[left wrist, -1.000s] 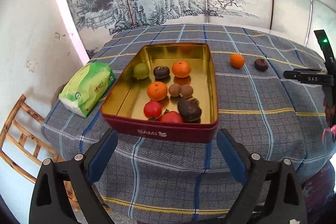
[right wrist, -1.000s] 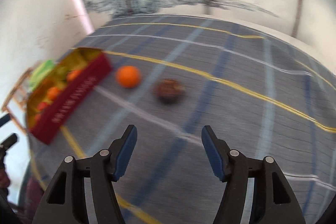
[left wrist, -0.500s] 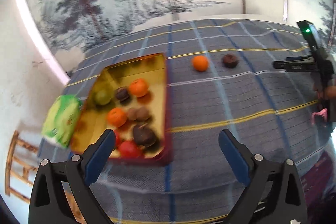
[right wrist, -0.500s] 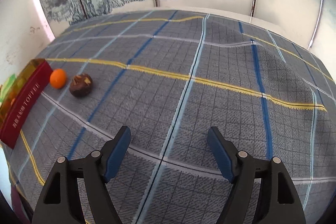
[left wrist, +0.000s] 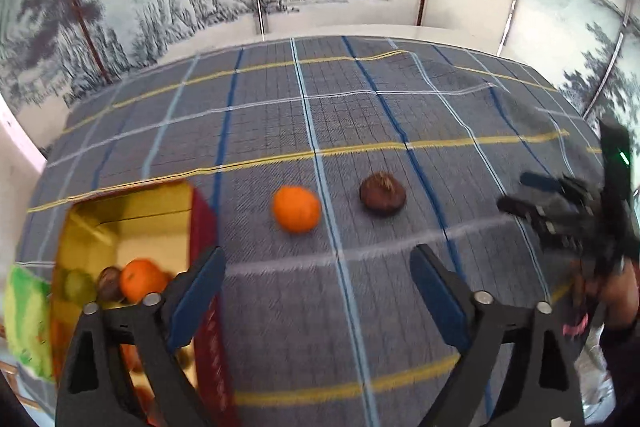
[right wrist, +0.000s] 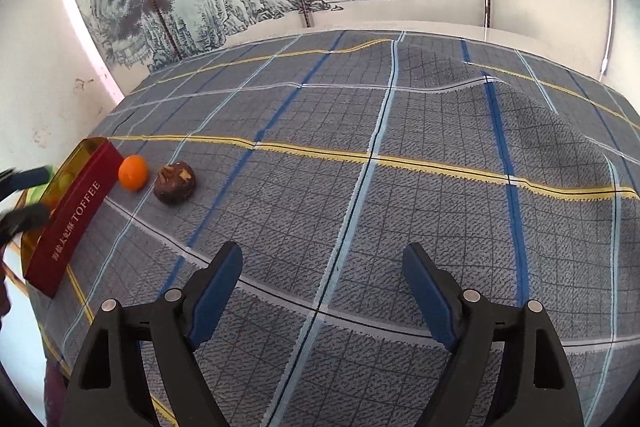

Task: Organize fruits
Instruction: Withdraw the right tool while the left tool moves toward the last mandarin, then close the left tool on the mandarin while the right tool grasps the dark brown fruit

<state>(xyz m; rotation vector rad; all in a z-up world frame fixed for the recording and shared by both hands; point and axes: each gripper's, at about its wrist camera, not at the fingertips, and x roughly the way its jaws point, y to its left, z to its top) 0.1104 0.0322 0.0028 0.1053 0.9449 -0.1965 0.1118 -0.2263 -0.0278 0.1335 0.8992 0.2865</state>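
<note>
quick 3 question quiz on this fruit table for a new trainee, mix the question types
1. True or false: the orange and the dark brown fruit already lie inside the red tin.
2. Which loose fruit lies nearer the tin? A) the orange B) the dark brown fruit
3. Fill in: the left gripper has ____ between its fingers.

Key
1. False. Both lie on the checked cloth, outside the tin.
2. A
3. Nothing. Its jaws are closing, with only cloth beyond them. The right gripper is opening and holds nothing either.
</note>
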